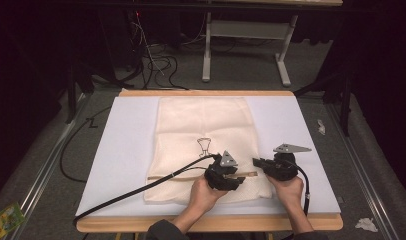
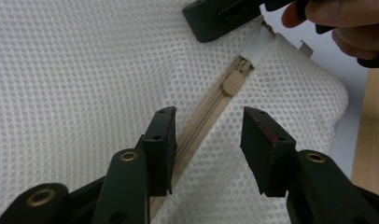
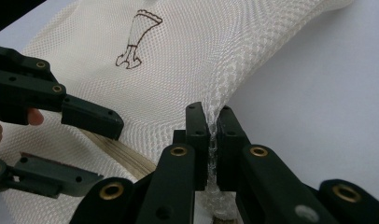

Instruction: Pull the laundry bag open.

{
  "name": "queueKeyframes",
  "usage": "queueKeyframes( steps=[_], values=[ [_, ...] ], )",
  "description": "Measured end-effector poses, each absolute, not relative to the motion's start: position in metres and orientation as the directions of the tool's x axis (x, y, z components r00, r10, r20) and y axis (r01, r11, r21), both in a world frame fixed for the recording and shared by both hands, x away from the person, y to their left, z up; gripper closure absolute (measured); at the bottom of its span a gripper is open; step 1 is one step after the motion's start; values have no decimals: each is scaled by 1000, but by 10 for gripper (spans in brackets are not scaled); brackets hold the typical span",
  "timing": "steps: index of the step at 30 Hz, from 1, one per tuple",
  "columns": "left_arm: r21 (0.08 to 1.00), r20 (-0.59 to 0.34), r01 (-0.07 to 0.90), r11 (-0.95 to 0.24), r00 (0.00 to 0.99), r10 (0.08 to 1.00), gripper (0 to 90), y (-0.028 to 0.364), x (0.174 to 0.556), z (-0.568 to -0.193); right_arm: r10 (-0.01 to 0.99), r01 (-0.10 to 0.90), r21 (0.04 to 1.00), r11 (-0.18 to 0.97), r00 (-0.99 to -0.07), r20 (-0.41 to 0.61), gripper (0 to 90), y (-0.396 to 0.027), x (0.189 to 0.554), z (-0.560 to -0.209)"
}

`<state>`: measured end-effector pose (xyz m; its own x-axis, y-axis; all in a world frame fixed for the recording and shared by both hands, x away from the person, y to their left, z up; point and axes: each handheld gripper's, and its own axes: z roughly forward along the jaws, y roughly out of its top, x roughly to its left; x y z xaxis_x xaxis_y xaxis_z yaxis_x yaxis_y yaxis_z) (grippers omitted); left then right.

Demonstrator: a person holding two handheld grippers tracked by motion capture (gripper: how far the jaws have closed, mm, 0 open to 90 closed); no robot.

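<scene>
A cream mesh bag (image 1: 203,130) with a small brown drawing (image 1: 204,145) lies flat on the white mat (image 1: 126,150). Its beige zipper (image 2: 197,130) runs along the near end, with the pull tab (image 2: 233,82) close to the bag's right edge. My left gripper (image 2: 208,119) is open, its jaws straddling the zipper just short of the pull tab without pressing on it. My right gripper (image 3: 210,114) is shut on a pinched fold of mesh at the bag's right edge, close to the zipper's end. In the high view the left gripper (image 1: 239,176) and right gripper (image 1: 256,163) face each other.
The mat lies on a wooden table whose near edge (image 1: 211,223) shows in front of the person's forearms. A black cable (image 1: 141,187) trails left from the left gripper across the bag and mat. On the floor are a desk frame (image 1: 246,45), cables, crumpled paper (image 1: 366,225) and a green packet (image 1: 6,218).
</scene>
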<state>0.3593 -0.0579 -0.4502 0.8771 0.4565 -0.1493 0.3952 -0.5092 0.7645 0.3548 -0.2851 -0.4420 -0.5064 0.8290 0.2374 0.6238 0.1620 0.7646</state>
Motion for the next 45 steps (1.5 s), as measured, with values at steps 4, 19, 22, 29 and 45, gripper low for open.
queueKeyframes(
  steps=[4,19,22,29,45],
  values=[
    [763,-152,393,-513,880,449,559,-64,359,-454,825,632,761,148,-503,258,875,-287,355,-443],
    [769,-157,389,-507,884,441,554,-66,354,-454,817,630,764,141,-510,270,875,-285,355,-443],
    [780,-144,369,-505,892,429,580,-67,348,-453,816,628,765,140,-511,269,875,-285,355,-443],
    [774,-192,407,-485,881,432,605,-69,355,-456,813,624,768,143,-517,269,875,-284,354,-441],
    [762,-197,417,-496,878,436,643,-84,362,-464,793,622,773,126,-532,298,876,-280,353,-440]
  ],
)
